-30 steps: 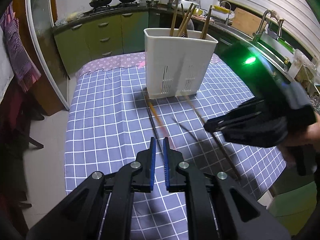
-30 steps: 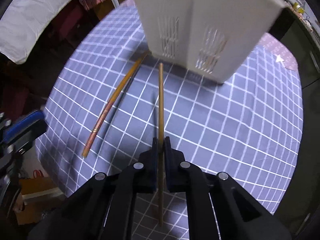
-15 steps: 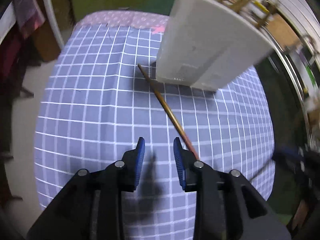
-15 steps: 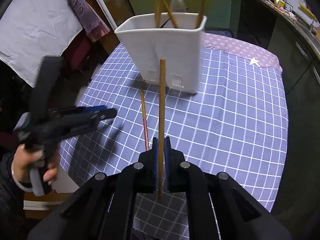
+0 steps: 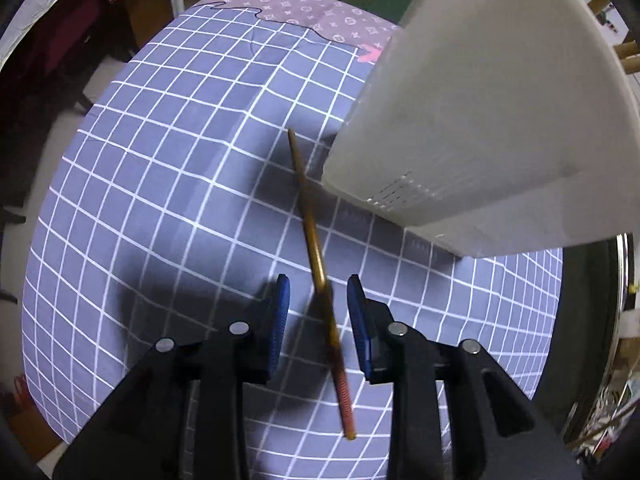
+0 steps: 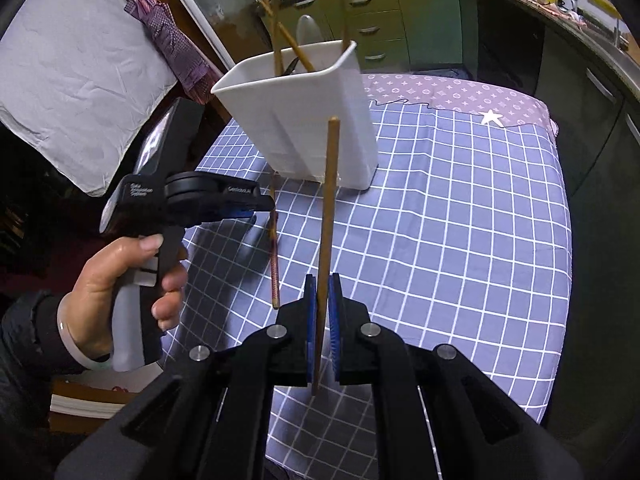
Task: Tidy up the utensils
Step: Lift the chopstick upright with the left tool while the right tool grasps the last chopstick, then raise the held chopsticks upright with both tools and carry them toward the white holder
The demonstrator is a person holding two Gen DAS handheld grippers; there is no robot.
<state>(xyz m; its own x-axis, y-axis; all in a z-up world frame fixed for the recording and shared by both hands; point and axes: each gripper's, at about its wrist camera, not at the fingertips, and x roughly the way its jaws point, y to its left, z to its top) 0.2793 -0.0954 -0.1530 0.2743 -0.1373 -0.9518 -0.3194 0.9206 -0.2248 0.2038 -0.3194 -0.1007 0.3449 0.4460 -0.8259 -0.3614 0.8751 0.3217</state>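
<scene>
A white utensil holder point(image 5: 480, 120) point(image 6: 312, 120) stands on the checked tablecloth with several chopsticks in it. One chopstick point(image 5: 316, 264) point(image 6: 274, 256) with a red patterned end lies on the cloth beside the holder. My left gripper point(image 5: 318, 300) point(image 6: 256, 210) is open, low over that chopstick, a finger on each side of it. My right gripper point(image 6: 322, 300) is shut on a plain wooden chopstick point(image 6: 328, 208) and holds it lifted, pointing towards the holder.
The table point(image 6: 460, 240) carries a blue-and-white checked cloth with a purple patterned strip point(image 6: 452, 92) at the far end. Green kitchen cabinets point(image 6: 380, 20) stand beyond it. A white sheet point(image 6: 72, 80) hangs at the left. The table edges drop off on all sides.
My left gripper opened, tilted down and came in over the lying chopstick. My right gripper lifted its chopstick off the cloth and drew back from the holder.
</scene>
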